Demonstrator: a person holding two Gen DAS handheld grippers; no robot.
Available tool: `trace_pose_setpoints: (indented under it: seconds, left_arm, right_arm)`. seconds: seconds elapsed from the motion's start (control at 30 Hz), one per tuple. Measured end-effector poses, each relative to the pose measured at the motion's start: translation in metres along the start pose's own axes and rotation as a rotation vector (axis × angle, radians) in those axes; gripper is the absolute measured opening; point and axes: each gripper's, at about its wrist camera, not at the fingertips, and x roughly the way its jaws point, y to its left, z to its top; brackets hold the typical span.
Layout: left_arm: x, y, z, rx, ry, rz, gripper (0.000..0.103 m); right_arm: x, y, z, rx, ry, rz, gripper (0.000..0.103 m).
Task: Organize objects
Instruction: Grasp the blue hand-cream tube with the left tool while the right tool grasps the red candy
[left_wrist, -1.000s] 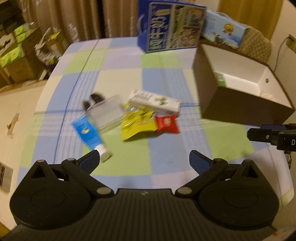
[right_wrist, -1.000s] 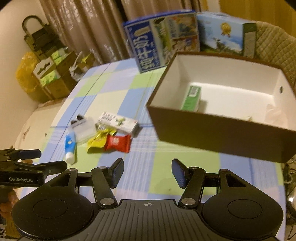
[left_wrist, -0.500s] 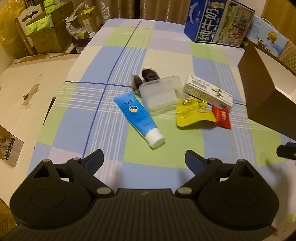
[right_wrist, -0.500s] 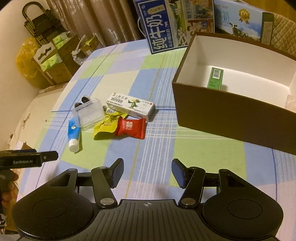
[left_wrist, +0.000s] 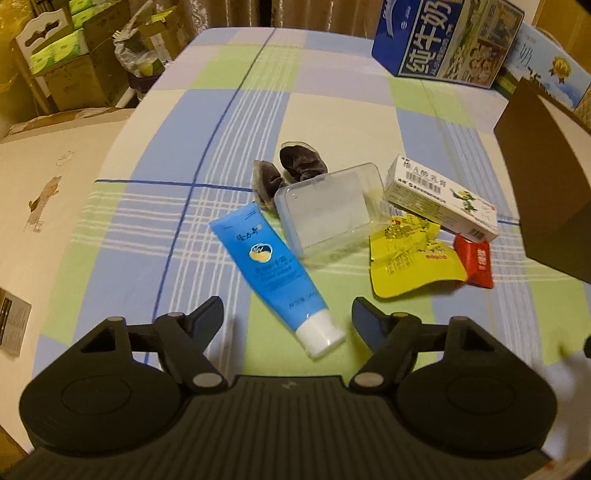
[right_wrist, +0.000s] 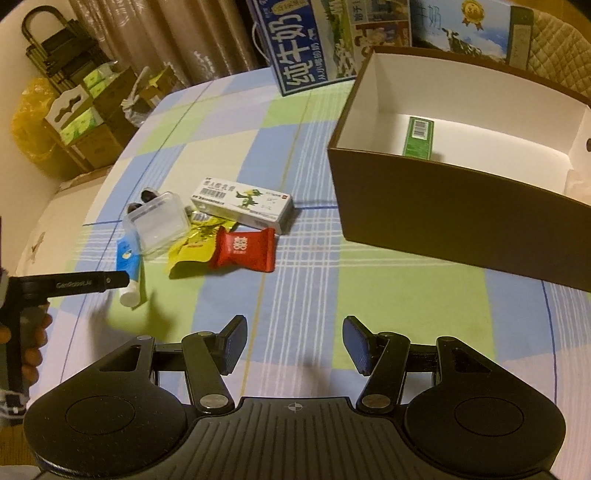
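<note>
left hand-held gripper (left_wrist: 287, 319) moved closer over blue tube (left_wrist: 275, 273), released; right hand-held gripper (right_wrist: 291, 343) released, empty.

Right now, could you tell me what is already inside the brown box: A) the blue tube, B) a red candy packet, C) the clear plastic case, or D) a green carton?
D: the right wrist view shows a green carton standing inside the brown box, while the other three items lie out on the checked tablecloth.

Checked-cloth table (left_wrist: 332, 110) with blue tube (left_wrist: 273, 273), clear case (left_wrist: 325, 210), medicine carton (left_wrist: 439, 195), brown box (right_wrist: 443, 210).
</note>
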Motion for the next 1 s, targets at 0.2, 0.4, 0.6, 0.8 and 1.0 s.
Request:
trace_pose_setpoints:
  seconds: [0.2, 0.4, 0.6, 0.8, 1.0]
  left_arm:
    - [0.025, 0.002, 0.01, 0.014, 0.023, 0.021, 0.059]
    - [0.026, 0.014, 0.008, -0.007, 0.016, 0.013, 0.034]
    - [0.015, 0.036, -0.007, -0.046, 0.006, 0.039, 0.028]
    - [0.001, 0.059, -0.027, -0.1, 0.016, 0.066, 0.028]
    - [-0.007, 0.08, -0.036, -0.142, 0.02, 0.088, 0.028]
  right_arm:
    - [0.003, -0.003, 0.001, 0.013, 0.008, -0.012, 0.055]
    - [0.01, 0.0, 0.006, 0.005, 0.011, 0.001, 0.055]
    - [0.022, 0.014, 0.014, -0.039, 0.003, 0.055, 0.055]
    - [0.043, 0.033, 0.022, -0.092, -0.002, 0.09, 0.055]
    - [0.073, 0.04, 0.032, -0.127, -0.016, 0.082, 0.055]
